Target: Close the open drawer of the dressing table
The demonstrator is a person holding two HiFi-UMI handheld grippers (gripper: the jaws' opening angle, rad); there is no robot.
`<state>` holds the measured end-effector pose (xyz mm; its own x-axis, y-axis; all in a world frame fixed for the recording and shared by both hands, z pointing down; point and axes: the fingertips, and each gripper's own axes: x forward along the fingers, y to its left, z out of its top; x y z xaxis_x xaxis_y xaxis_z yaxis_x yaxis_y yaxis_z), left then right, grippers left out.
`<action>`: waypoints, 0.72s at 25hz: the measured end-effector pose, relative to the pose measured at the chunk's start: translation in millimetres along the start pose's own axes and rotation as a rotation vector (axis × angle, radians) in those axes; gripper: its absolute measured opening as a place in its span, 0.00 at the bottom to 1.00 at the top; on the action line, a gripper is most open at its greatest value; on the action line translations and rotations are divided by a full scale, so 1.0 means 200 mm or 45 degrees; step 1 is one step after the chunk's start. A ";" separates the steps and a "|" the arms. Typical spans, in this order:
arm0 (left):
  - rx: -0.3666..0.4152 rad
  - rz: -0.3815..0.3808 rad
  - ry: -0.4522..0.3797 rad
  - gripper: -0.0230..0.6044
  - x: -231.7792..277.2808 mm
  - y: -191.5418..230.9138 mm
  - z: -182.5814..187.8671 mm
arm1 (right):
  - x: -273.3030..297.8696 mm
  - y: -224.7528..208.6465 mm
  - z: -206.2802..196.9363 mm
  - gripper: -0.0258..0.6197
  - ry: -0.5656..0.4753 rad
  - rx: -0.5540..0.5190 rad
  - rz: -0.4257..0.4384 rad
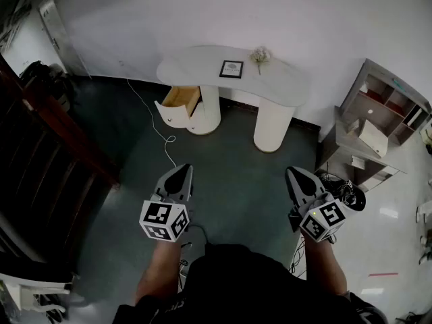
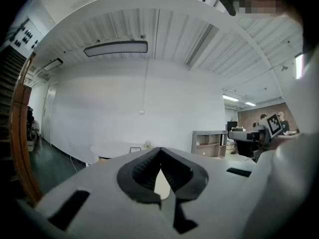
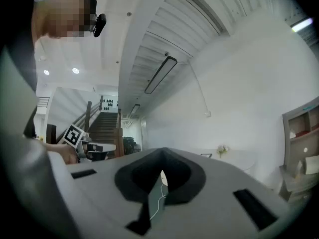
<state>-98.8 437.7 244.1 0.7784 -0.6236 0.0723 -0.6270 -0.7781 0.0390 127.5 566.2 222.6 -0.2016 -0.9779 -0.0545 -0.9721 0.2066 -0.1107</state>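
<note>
The white dressing table stands against the far wall. Its left pedestal has a drawer pulled out, showing a wooden inside. My left gripper is held level well short of the table, jaws together and empty. My right gripper is level beside it, also shut and empty. In the left gripper view the shut gripper points at the distant table. In the right gripper view the closed gripper faces the table from afar.
A framed picture and a small flower bunch sit on the tabletop. A white cable trails over the dark floor. A grey shelf unit stands at the right and a dark wooden stair rail at the left.
</note>
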 end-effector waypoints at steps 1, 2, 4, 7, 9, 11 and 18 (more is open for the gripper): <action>-0.001 0.002 0.003 0.04 0.00 -0.02 -0.01 | -0.02 -0.01 0.00 0.04 0.003 0.000 0.004; -0.003 0.004 0.005 0.04 0.00 -0.04 -0.01 | -0.04 -0.02 -0.01 0.04 0.006 -0.001 0.007; -0.006 0.005 0.002 0.04 0.02 -0.09 -0.02 | -0.08 -0.06 -0.01 0.04 0.005 -0.003 0.010; -0.006 0.010 -0.005 0.04 0.03 -0.16 -0.03 | -0.14 -0.12 -0.03 0.04 0.001 0.005 0.010; -0.009 0.017 0.000 0.04 0.03 -0.19 -0.05 | -0.17 -0.14 -0.05 0.04 0.001 0.015 0.010; -0.016 0.025 0.009 0.04 0.02 -0.21 -0.07 | -0.19 -0.15 -0.07 0.04 0.004 0.013 0.016; -0.031 0.070 0.023 0.04 0.05 -0.12 -0.11 | -0.06 -0.13 -0.11 0.05 0.015 0.001 0.076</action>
<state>-77.6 452.2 266.6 0.7419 -0.6640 0.0928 -0.6698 -0.7402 0.0585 153.6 572.4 248.2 -0.2609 -0.9641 -0.0496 -0.9582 0.2649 -0.1083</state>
